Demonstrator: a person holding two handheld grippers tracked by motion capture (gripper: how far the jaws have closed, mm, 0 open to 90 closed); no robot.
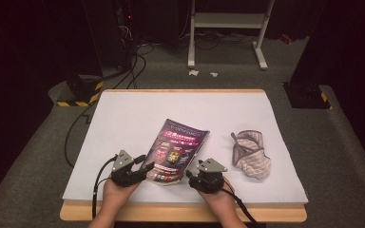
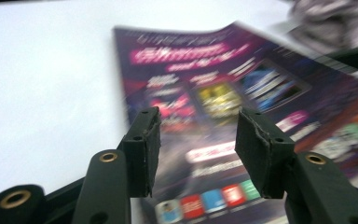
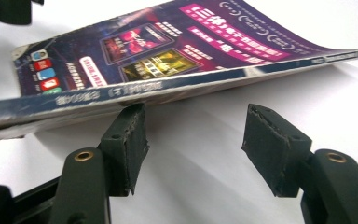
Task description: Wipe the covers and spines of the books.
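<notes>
Lying flat near the front edge of the table, about midway along it, a glossy purple magazine is the object in hand. At left, the left gripper hovers over the magazine's left front corner, jaws parted and empty; in the left gripper view its pads frame the cover without touching. At the magazine's right, the right gripper sits low beside the spine, jaws apart, holding nothing; one fingertip stands just under the lifted edge. Farther right, well apart, rests a striped cloth. Judged thin, light, floppy and slick, the magazine should be pinched at the raised spine edge.
</notes>
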